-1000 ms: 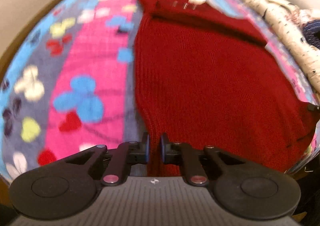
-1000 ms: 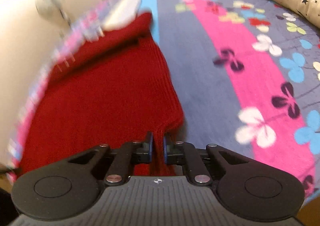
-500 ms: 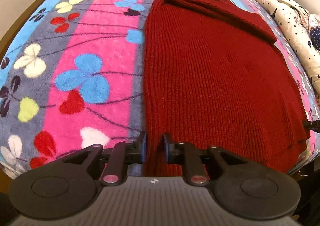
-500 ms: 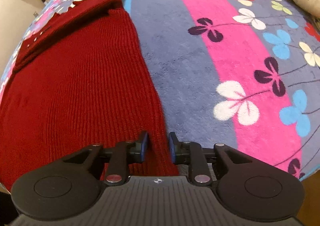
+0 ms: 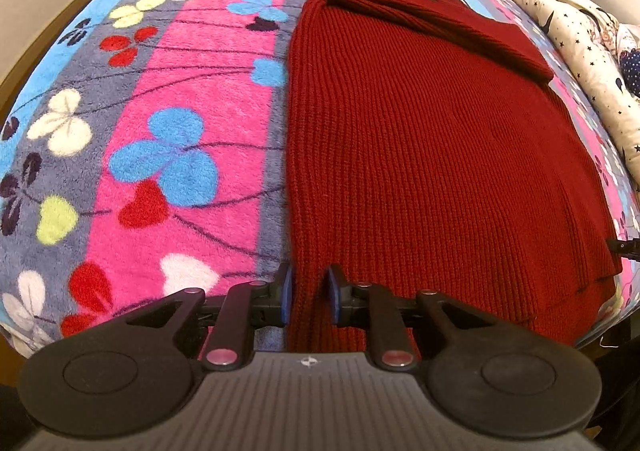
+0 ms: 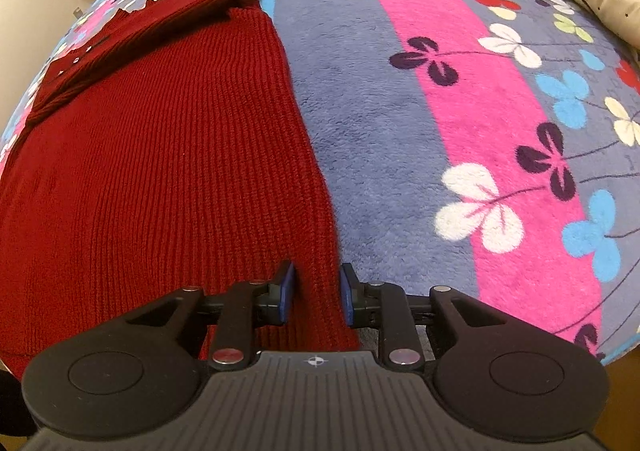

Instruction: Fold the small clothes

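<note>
Releasing red knit sweater (image 5: pixel 420 155): left gripper (image 5: pixel 309 299) and right gripper (image 6: pixel 316 295), clamped before, now slightly apart; hem laid flat, ready for folding.

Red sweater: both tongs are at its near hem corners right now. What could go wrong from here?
1. Each pair of tongs, left and right, stands slightly apart around a hem corner of the red sweater; a lift now could slip off the knit.
2. The sleeve folded across the chest may slide off if the hem is swung up fast.
3. The hem lies at the fleece blanket's edge and could slide off.
</note>
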The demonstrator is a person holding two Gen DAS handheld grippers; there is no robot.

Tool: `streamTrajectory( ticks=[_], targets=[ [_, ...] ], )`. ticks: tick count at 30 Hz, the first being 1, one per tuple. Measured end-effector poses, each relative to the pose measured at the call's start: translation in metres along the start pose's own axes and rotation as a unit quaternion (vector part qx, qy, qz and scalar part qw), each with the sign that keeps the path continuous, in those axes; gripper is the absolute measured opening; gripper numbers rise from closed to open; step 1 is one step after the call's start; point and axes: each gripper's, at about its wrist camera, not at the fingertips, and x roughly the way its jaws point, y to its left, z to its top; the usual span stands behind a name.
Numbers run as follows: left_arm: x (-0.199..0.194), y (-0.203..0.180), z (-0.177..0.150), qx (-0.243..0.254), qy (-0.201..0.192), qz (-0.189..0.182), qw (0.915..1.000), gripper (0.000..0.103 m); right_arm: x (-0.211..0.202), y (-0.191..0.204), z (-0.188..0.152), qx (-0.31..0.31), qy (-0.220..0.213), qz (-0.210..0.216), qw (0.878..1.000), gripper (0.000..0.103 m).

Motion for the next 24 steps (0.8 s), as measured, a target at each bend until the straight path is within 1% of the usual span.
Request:
streamTrajectory(
  ticks=[9, 13, 18, 19, 21, 22, 23, 24],
  targets=[
    [-0.0002, -0.0005, -0.0002, 0.000, 0.000, 0.000, 1.0000, 0.021, 0.0001, 0.0006, -0.0006, -0.001, -0.001, 0.000, 1.000, 0.026],
    [-0.0009, 0.0006, -0.0010, -0.002, 0.000, 0.001, 1.0000, 0.024, 0.0000, 0.0009, -0.0008, -0.002, 0.000, -0.001, 1.000, 0.026],
    [-0.0005, 0.0004, -0.0020, -0.003, 0.005, -0.004, 1.0000, 0.025, 0.0003, 0.0021, -0.0018, -0.007, -0.001, 0.000, 1.000, 0.026],
    [-0.0002, -0.0003, -0.0023, -0.001, 0.005, -0.004, 1.0000, 0.025, 0.0004, 0.0018, -0.0018, -0.007, -0.001, 0.001, 1.000, 0.025],
    [0.0001, -0.0023, -0.0027, 0.005, 0.006, -0.003, 1.0000, 0.023, 0.0000, 0.0023, -0.0017, -0.009, -0.001, 0.006, 1.000, 0.018],
    [0.0001, -0.0034, -0.0030, 0.008, 0.006, -0.003, 0.9999, 0.021, -0.0008, 0.0032, -0.0018, -0.013, -0.003, 0.007, 1.000, 0.014],
    [-0.0007, -0.0043, -0.0032, 0.012, 0.004, -0.004, 0.9999, 0.015, -0.0020, 0.0038, -0.0019, -0.016, -0.006, 0.006, 1.000, 0.013],
    [-0.0028, -0.0047, -0.0032, 0.016, -0.001, -0.003, 0.9999, 0.014, -0.0035, 0.0036, -0.0017, -0.016, -0.010, 0.008, 1.000, 0.012]
  ],
)
